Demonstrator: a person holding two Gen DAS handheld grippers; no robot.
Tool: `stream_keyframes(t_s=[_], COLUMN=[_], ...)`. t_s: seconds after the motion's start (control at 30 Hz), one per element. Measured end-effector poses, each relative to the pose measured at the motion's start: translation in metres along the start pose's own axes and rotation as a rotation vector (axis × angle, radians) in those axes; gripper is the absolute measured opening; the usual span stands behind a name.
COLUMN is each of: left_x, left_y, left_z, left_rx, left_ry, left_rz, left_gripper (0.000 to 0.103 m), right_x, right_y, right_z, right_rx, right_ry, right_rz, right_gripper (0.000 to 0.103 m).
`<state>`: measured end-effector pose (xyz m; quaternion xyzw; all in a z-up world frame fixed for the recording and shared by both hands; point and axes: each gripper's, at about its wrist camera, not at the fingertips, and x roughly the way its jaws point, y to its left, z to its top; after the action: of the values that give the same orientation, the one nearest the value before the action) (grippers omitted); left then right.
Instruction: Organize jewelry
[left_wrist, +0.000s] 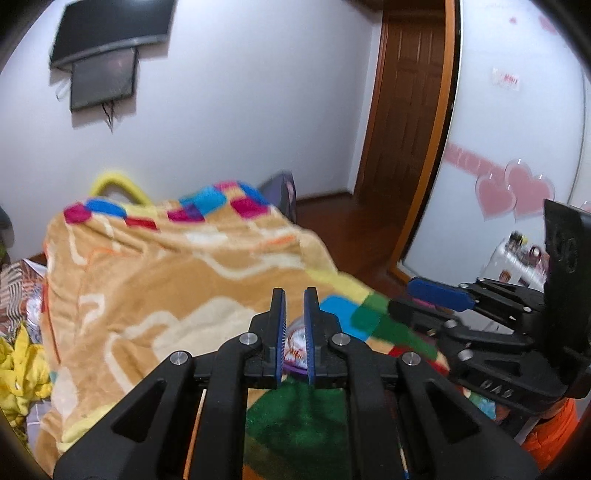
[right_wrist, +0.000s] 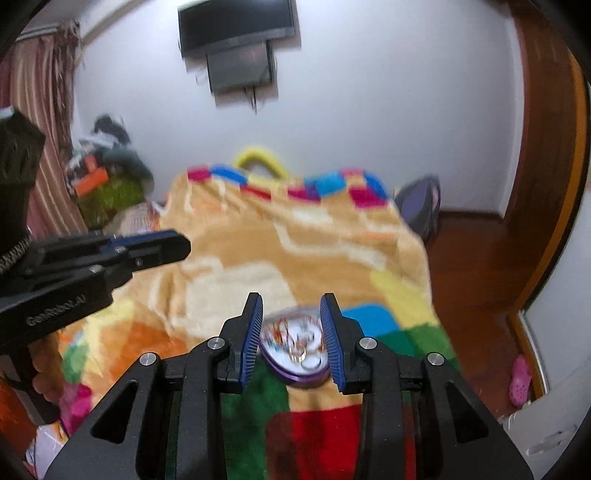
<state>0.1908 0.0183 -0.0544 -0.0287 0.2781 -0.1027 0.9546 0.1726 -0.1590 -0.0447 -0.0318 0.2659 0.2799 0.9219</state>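
Note:
A round purple-rimmed dish (right_wrist: 295, 350) with rings and other small jewelry on a patterned face lies on the colourful blanket (right_wrist: 303, 236). In the right wrist view it sits just beyond and between my right gripper's (right_wrist: 291, 314) blue-padded fingers, which are open and empty. In the left wrist view the dish (left_wrist: 294, 345) shows through the narrow gap of my left gripper (left_wrist: 295, 306), whose fingers stand close together and hold nothing. The right gripper (left_wrist: 424, 295) shows at the right of that view, the left gripper (right_wrist: 177, 242) at the left of the right wrist view.
The blanket (left_wrist: 166, 277) covers a bed. A wooden door (left_wrist: 406, 110) and wooden floor (right_wrist: 472, 277) lie to the right. A dark screen (right_wrist: 236, 33) hangs on the far wall. Clutter piles up at the left (right_wrist: 107, 173). A yellow handle (right_wrist: 260, 158) rises behind the bed.

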Motion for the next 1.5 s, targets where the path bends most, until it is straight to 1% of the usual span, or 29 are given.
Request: stream_keyframes(t_s=[0.1,0.13,0.2,0.23,0.3,0.37,0.4,0.43,0.47,0.5,0.53,0.57,0.6,0.67,0.73,0.8,0.9,1.0,1.23,1.5], left_x=[-0.037,-0.052,-0.079,-0.089,-0.112,-0.132,-0.138,-0.146,-0.153,-0.159,-0.165,-0.170,-0.173,-0.180,-0.184,-0.186,-0.189,-0.192,-0.195,-0.189], left_y=[-0.010,-0.015,-0.023,-0.025,-0.031,-0.035,-0.036,-0.038,-0.040,-0.042,-0.043,-0.044,-0.044,-0.046,-0.047,-0.048,-0.046,-0.048,-0.051,-0.054], left_z=[0.009,0.011,0.013,0.013,0.013,0.011,0.010,0.008,0.005,0.003,0.000,-0.002,-0.004,-0.009,-0.012,-0.017,-0.021,-0.026,-0.033,-0.035], left_rx=[0.014,0.022,0.032,0.033,0.031,0.027,0.027,0.029,0.033,0.035,0.034,0.029,0.024,0.014,0.014,0.017,0.004,-0.005,-0.006,0.009], left_ry=[-0.093,-0.132,-0.208,-0.236,-0.296,-0.350,-0.366,-0.386,-0.407,-0.421,-0.438,-0.451,-0.457,-0.463,-0.467,-0.473,-0.469,-0.467,-0.460,-0.441], left_rz=[0.015,0.026,0.045,0.048,0.056,0.064,0.069,0.079,0.092,0.100,0.105,0.106,0.107,0.116,0.135,0.152,0.152,0.161,0.168,0.185], left_gripper=[0.009,0.012,0.015,0.019,0.027,0.037,0.040,0.049,0.061,0.067,0.075,0.080,0.083,0.089,0.092,0.095,0.098,0.099,0.099,0.101], right_x=[-0.037,-0.055,-0.078,-0.095,-0.116,-0.129,-0.136,-0.142,-0.147,-0.146,-0.151,-0.151,-0.148,-0.147,-0.146,-0.149,-0.154,-0.156,-0.158,-0.160], right_y=[0.008,0.013,0.019,0.025,0.033,0.039,0.042,0.046,0.049,0.051,0.055,0.056,0.056,0.059,0.062,0.064,0.066,0.067,0.067,0.061], right_z=[0.012,0.016,0.020,0.022,0.024,0.024,0.023,0.023,0.022,0.022,0.020,0.020,0.020,0.019,0.017,0.014,0.011,0.010,0.005,-0.006], right_rx=[-0.013,-0.020,-0.028,-0.035,-0.045,-0.058,-0.065,-0.071,-0.076,-0.076,-0.073,-0.070,-0.069,-0.066,-0.064,-0.059,-0.047,-0.046,-0.040,-0.016], right_ry=[-0.111,-0.163,-0.229,-0.276,-0.339,-0.383,-0.403,-0.422,-0.438,-0.446,-0.461,-0.470,-0.475,-0.477,-0.480,-0.492,-0.503,-0.504,-0.490,-0.467], right_rz=[-0.021,-0.027,-0.034,-0.038,-0.051,-0.065,-0.074,-0.081,-0.088,-0.095,-0.111,-0.120,-0.125,-0.144,-0.166,-0.182,-0.201,-0.213,-0.208,-0.200], right_gripper=[0.029,0.029,0.029,0.029,0.029,0.029,0.030,0.030,0.034,0.040,0.044,0.050,0.054,0.057,0.066,0.083,0.091,0.095,0.095,0.095])
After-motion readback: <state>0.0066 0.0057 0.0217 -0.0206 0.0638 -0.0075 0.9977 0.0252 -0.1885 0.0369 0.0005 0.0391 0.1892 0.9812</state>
